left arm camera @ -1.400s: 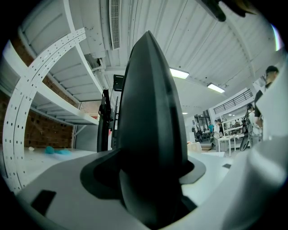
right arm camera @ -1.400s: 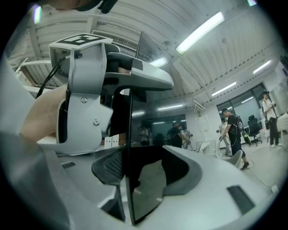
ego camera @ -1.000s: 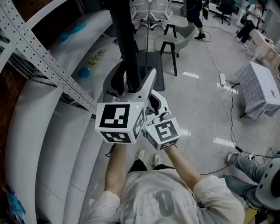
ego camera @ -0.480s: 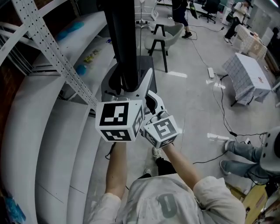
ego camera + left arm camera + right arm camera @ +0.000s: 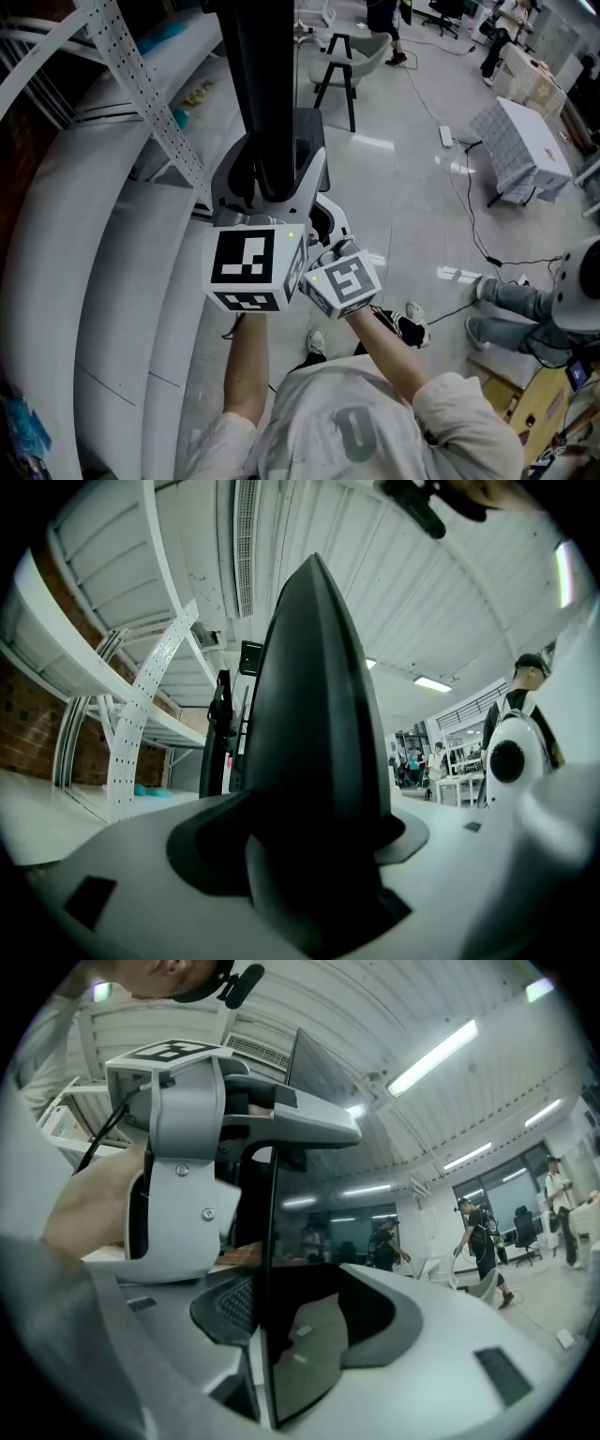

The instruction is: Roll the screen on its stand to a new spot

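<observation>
The screen point(image 5: 272, 94) is a tall black panel, seen edge-on from above in the head view, and it rises from between my two grippers. My left gripper point(image 5: 274, 192) is shut on its edge, with its marker cube just below. My right gripper point(image 5: 321, 217) is clamped beside it on the right. In the left gripper view the dark edge of the screen point(image 5: 314, 742) fills the gap of the left gripper point(image 5: 319, 855). In the right gripper view the glossy screen point(image 5: 300, 1335) sits between the jaws of the right gripper point(image 5: 281, 1354), with the left gripper point(image 5: 178, 1176) beside it. The stand's base is hidden.
A white perforated rack beam point(image 5: 141, 84) and a curved white surface point(image 5: 84, 281) lie close on the left. Ahead stands a chair point(image 5: 347, 70). To the right are floor cables point(image 5: 469, 216), a cloth-covered box point(image 5: 520, 145) and a seated person's legs point(image 5: 511, 309).
The screen and both grippers have moved across the floor together, hold unchanged. The chair and covered box have slid up and left in the head view, and the holder's feet have stepped.
</observation>
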A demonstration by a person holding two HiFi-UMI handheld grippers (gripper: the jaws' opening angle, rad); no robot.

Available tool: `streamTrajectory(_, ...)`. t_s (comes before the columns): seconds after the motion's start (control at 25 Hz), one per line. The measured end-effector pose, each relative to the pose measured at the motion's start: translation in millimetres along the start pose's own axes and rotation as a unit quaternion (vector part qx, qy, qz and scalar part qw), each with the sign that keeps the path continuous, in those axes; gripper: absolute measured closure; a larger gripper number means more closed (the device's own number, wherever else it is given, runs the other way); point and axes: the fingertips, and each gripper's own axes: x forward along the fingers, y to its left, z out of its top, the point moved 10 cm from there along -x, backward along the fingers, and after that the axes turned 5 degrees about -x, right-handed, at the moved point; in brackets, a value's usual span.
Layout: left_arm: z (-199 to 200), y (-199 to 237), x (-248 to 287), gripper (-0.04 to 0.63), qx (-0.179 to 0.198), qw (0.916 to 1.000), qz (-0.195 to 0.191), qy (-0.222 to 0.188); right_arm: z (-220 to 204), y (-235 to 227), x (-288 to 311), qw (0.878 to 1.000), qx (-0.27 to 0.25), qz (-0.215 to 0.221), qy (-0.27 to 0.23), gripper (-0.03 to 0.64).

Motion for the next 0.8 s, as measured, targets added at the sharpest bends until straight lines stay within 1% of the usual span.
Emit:
streamTrajectory(0.2,-3.5,-15.2,-31.9,0.255,-0.007,0.9999,0.009,0.004,5.1,21.5,-27.3,1.0,0.004,0.002,0.006,0.391)
streamTrajectory(0.32,-2.6,-32.5,-47.4,0.255,-0.003,0.9998,0.016,0.006,4.2,27.7,-48.2,1.0,0.009,0.002,0.001,0.393)
streamTrajectory(0.68,-0.6,-104.6,-91.8,0.25,0.013,0.999,0.041,0.015,17.6,41.1,-127.5,1.0,0.022,0.009,-0.01,0.41)
streamTrajectory(0.8,-0.3,-130.1,-112.7,0.249,0.014,0.9989,0.042,0.015,24.0,50.6,-158.4,1.0,0.021,0.008,-0.011,0.416)
